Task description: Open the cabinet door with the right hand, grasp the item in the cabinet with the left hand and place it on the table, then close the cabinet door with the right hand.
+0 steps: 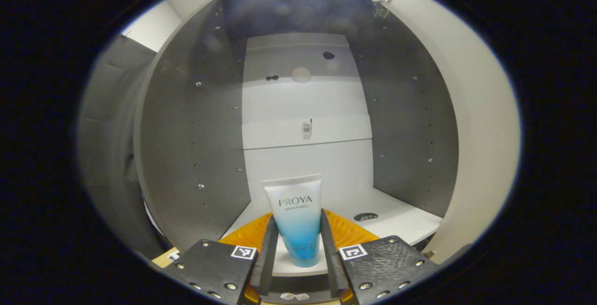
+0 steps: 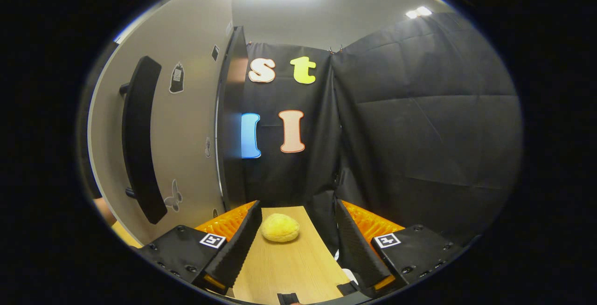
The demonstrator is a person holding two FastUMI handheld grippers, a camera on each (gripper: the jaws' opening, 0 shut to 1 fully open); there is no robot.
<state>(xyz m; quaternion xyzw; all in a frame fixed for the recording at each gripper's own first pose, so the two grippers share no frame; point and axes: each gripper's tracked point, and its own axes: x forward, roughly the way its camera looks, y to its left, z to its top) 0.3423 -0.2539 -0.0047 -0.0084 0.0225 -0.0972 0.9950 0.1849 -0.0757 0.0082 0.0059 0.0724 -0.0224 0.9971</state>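
One tube grabbed – door's already open
Left tool (image 1: pixel 298 244) is clamped on the tube (image 1: pixel 296 216) at the cabinet shelf's (image 1: pixel 401 221) front edge; right tool (image 2: pixel 295 244) sits wide and empty by the door (image 2: pixel 186 132) – next, probably lift it out to the bench (image 2: pixel 289 267).

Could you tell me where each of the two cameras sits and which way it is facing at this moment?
Left gripper view: rides the left gripper, facing into the open cabinet; its two fingers flank the upright tube on the cabinet floor.
Right gripper view: rides the right gripper, facing along the table past the swung-out cabinet door with its handle; open fingers frame a yellow bun.
Shared: the cabinet, inside versus door.
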